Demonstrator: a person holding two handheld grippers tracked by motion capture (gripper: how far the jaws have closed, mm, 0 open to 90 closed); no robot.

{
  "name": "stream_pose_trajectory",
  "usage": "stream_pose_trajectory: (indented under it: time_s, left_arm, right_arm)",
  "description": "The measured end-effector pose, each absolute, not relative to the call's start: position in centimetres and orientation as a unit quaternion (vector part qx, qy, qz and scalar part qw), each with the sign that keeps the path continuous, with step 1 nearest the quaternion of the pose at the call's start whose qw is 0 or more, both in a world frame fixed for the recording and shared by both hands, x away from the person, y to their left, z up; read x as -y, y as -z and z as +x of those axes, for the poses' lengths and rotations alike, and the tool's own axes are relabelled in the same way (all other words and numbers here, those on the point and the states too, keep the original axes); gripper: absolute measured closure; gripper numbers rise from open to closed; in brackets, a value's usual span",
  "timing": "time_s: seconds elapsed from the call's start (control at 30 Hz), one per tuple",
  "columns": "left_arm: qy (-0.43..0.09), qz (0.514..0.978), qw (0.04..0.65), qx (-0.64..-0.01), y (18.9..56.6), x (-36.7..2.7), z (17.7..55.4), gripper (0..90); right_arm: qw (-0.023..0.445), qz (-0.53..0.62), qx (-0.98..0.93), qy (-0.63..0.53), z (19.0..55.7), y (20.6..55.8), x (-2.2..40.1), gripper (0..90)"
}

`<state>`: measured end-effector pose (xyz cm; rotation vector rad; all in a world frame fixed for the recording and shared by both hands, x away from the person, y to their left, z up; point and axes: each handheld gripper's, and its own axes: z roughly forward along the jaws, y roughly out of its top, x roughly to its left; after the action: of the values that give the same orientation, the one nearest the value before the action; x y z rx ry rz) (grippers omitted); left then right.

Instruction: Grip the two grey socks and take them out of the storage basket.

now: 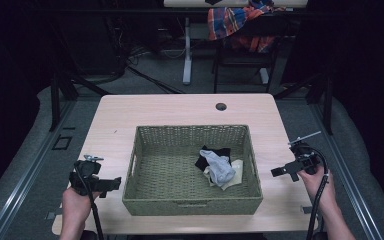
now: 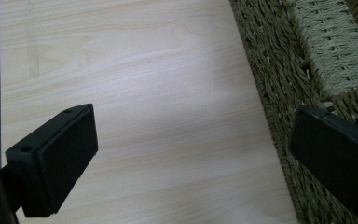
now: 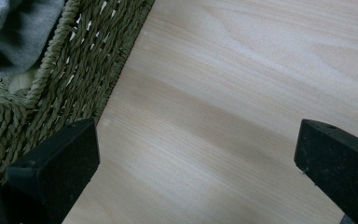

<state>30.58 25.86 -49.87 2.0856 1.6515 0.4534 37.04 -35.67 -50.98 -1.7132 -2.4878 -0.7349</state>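
A green woven basket [image 1: 145, 197] sits mid-table on the light wooden table [image 1: 180, 107]. Inside it, toward the right, lies a small heap of clothes: a grey sock [image 1: 219, 168] over a black piece [image 1: 206, 156] and a cream piece [image 1: 236, 168]. My left gripper [image 1: 111, 185] hovers just left of the basket, open and empty; its own view has bare wood between the jaws and the basket wall [image 2: 279, 88] by the right jaw. To the basket's right my right gripper [image 1: 280, 171] is held open and empty over the table, with the basket rim [image 3: 70, 70] and grey sock [image 3: 23, 32] at upper left.
A round cable hole [image 1: 221, 106] is in the table's far edge. Behind the table stands a chair draped with a plaid shirt [image 1: 235, 22] and a table leg [image 1: 187, 50]. Dark floor and frame rails flank both sides.
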Motion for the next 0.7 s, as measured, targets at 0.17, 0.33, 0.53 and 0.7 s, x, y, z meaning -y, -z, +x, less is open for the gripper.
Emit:
stream_pose_trajectory:
  time_s: [0.17,0.33,0.53,0.7]
  left_arm:
    - [-0.164,0.754,0.22,-0.597,49.8,-25.8,30.5,1.5]
    - [-0.165,0.755,0.22,-0.596,49.9,-25.8,30.6,1.5]
    - [-0.165,0.755,0.219,-0.596,49.8,-25.8,30.5,1.4]
    - [-0.164,0.754,0.219,-0.597,49.8,-25.8,30.5,1.5]
  right_arm:
    - [0.005,-0.549,0.803,0.234,37.0,50.8,35.4,0.0]
    - [-0.011,-0.54,0.809,0.231,37.1,50.0,35.3,0.0]
    - [-0.049,-0.527,0.816,0.233,37.0,48.0,34.6,0.0]
    - [-0.065,-0.515,0.821,0.236,37.2,46.7,33.9,1.5]
